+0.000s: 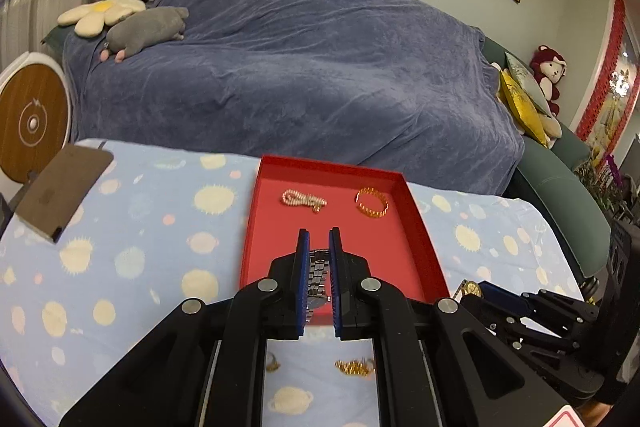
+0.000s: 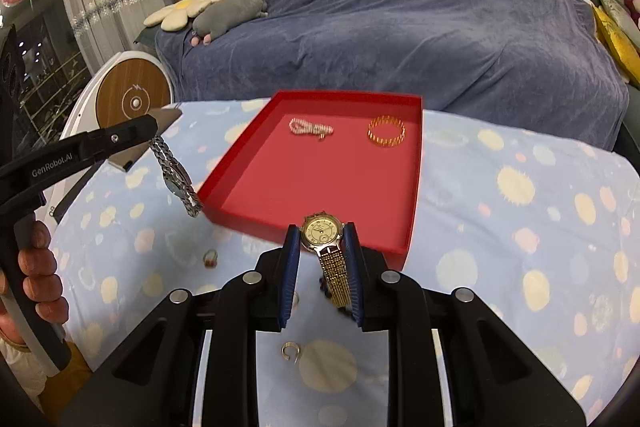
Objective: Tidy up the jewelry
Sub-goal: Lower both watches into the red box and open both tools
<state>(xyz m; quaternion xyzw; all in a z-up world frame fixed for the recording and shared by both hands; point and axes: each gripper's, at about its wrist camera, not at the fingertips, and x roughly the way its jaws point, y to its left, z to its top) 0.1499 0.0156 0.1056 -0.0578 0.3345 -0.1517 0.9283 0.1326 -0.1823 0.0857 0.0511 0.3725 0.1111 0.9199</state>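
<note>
Nearest the right wrist lens: right gripper [image 2: 320, 263], black with blue ribbed pads, pinching a gold watch [image 2: 325, 247] between them; cream round dial with gold bezel upright at the fingertips, gold mesh strap hanging down along the right pad; jaws narrowed but not fully together, watch filling the gap. Below, on the pale blue tablecloth [image 2: 520, 247] with cream and pink planet spots: an open silver ring [image 2: 289, 351], a small ring with a reddish stone [image 2: 209, 258], something dark beside the strap, too hidden to name.

Left gripper [image 1: 319, 247] clamped almost fully together on a silver watch [image 1: 319, 273]; steel link bracelet squeezed between the blue pads, dark dial low in the gap; from the right wrist view the same watch dangling free off the fingertips, clear of the cloth, just left of the tray's near corner; person's hand [image 2: 40, 267] wrapped round the handle.

Red tray [image 1: 416, 211] on the cloth ahead of both grippers, shallow, raised rim; inside, at the far end, a pearl bead strand [image 1: 304, 201] bunched to the left and a gold spiked bangle [image 1: 372, 203] to the right, well apart. Under the left gripper, on the cloth: a gold chain cluster [image 1: 354, 367] and a small gold ring [image 1: 272, 363].

Behind: sofa under a blue throw [image 1: 300, 67].
</note>
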